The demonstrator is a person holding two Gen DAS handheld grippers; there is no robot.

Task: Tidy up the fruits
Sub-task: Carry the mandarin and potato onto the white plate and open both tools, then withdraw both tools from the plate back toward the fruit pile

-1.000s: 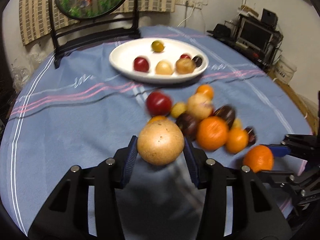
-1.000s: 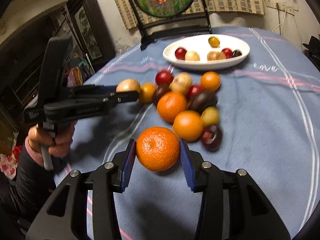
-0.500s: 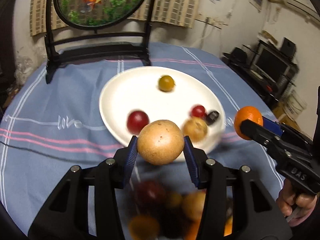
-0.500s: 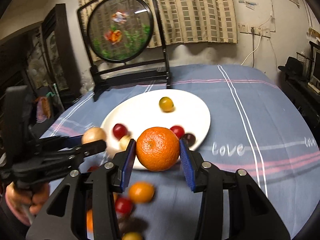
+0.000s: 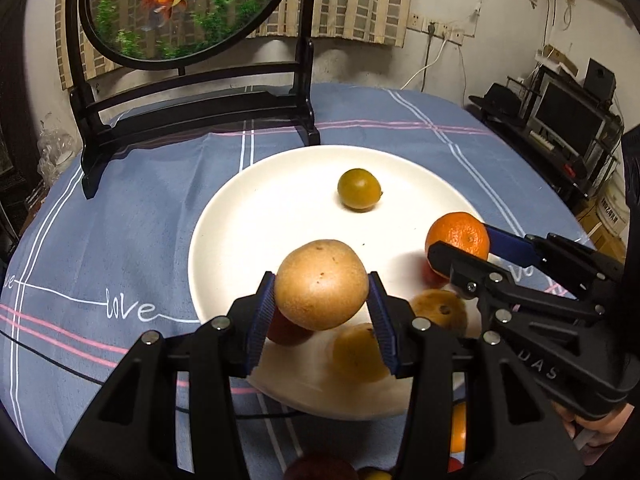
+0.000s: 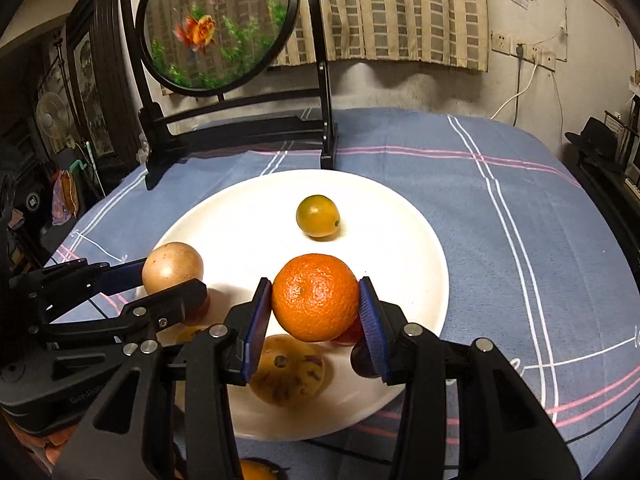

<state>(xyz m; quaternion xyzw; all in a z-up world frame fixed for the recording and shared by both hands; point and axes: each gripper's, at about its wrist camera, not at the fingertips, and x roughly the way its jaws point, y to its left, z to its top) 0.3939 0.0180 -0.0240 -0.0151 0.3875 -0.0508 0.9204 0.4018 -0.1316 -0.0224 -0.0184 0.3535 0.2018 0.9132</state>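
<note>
While both hand-held grippers are hovering over the white plate (image 5: 224,216), the surface (image 5: 120,208), covered in a blue striped cloth, is carrying that plate near its middle, with a framed goldfish screen (image 6: 218,20) standing behind it.

Plate contents, as far as visible: a greenish-yellow fruit (image 5: 359,189) sitting alone toward the far side, well apart from the rest; a speckled brown fruit (image 6: 288,368), a yellow one (image 5: 358,354) and a red one (image 5: 286,330) bunching at the near edge, partly hidden under the fingers. A small dark fruit (image 6: 362,358) is peeking out by the right finger in the right wrist view.

Left hand-held gripper (image 5: 322,304) is pinching a tan round fruit (image 5: 322,284) between its blue pads, narrow opening, fruit hanging above the plate's near-left part. Right hand-held gripper (image 6: 316,316) is clamping an orange (image 6: 316,298) the same way, narrow, hanging over the plate's near-right part.

Key relation: open plate space is lying straight ahead and below both sets of fingers, between the lone greenish fruit and the near cluster. Neither held fruit has a long axis worth noting, both roundish. Both hands are looking about equally close to the drop zone; the two fruits are side by side, near but apart. The drop probably needs a slight push forward so nothing lands on the cluster.

More fruit is showing off the plate at the bottom edge, blurred.
</note>
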